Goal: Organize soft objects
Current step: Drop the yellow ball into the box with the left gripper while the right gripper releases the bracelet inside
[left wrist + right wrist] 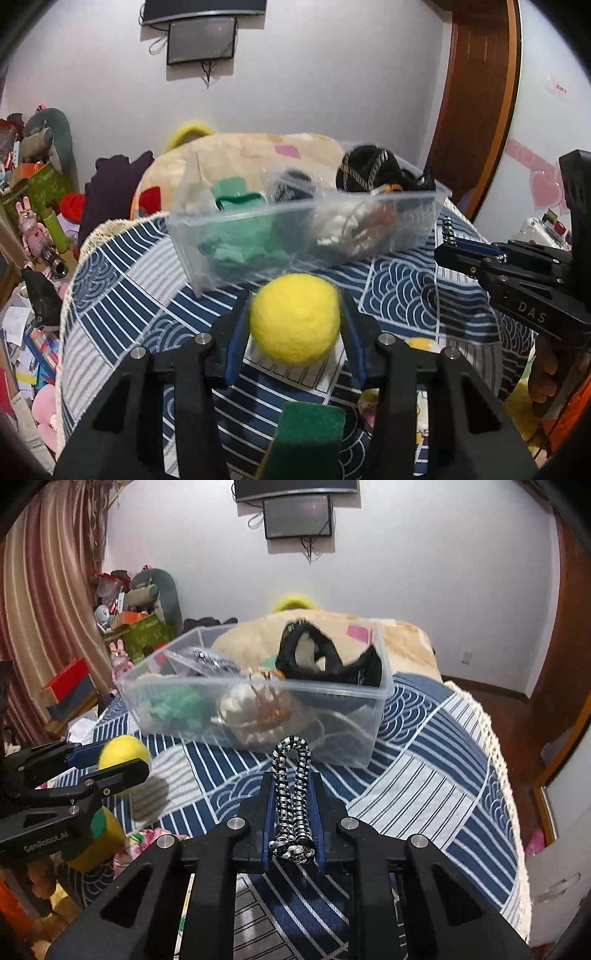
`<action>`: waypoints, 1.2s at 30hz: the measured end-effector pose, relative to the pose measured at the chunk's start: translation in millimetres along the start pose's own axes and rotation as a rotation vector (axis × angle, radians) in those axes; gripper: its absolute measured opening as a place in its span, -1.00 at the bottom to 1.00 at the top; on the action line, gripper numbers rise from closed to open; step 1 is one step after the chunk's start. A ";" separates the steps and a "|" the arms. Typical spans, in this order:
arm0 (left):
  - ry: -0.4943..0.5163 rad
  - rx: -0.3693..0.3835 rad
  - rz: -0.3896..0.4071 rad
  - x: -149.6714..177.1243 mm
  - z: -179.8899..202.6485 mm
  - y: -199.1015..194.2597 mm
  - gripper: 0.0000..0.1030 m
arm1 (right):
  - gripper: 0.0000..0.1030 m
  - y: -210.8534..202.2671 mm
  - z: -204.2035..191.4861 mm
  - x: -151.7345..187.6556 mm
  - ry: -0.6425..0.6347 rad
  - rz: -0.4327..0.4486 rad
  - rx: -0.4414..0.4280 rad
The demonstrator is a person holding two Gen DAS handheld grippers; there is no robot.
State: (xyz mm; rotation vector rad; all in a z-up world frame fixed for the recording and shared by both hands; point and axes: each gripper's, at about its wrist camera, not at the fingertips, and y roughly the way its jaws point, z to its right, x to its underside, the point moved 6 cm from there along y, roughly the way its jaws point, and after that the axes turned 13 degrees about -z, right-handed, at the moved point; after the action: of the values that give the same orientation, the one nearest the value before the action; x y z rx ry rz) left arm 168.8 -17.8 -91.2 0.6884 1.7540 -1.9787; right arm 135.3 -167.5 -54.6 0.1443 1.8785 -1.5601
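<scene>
Above the bed's [122, 295] near edge, a yellow felt ball [295, 319] is clamped in the left gripper [295, 325]. A braided cord [291, 797], fully seen only from the right wrist, is pinched by the right gripper [293, 805] before the clear bin [258, 698].

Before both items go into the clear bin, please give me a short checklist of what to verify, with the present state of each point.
1. Left hand-held gripper holds the yellow ball between both fingers: ok.
2. Right hand-held gripper is shut on the braided cord: ok.
3. Clear bin is in front of both grippers, top open: ok.
4. Free room in the bin: cannot tell; green cloth and black strap already fill much of it.
5. The two grippers are apart: ok.
6. Bin stands flat on the patterned cover: cannot tell.
</scene>
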 end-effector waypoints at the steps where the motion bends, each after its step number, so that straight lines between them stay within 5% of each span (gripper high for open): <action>1: -0.003 -0.003 0.011 -2.3 -1.2 -3.6 -0.12 | -0.70 -0.8 -1.9 -3.3 0.000 0.005 -0.002; 17: -0.057 -0.072 0.183 -52.5 -28.8 -50.0 -0.11 | -0.70 -32.2 -14.9 -58.9 -0.015 0.168 -0.021; 26: -0.057 -0.093 0.169 -69.2 -33.9 -35.4 -0.11 | -0.70 -34.2 -25.8 -83.5 -0.043 0.212 -0.023; 36: -0.081 -0.132 0.137 -82.8 -40.7 -9.3 -0.11 | -0.70 1.2 -36.8 -101.4 -0.074 0.128 -0.029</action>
State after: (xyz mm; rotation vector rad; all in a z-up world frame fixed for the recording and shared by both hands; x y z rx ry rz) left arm 233.0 21.9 -37.3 0.6564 1.7232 -1.7585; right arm 197.5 -100.6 2.8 0.1879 1.7971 -1.4322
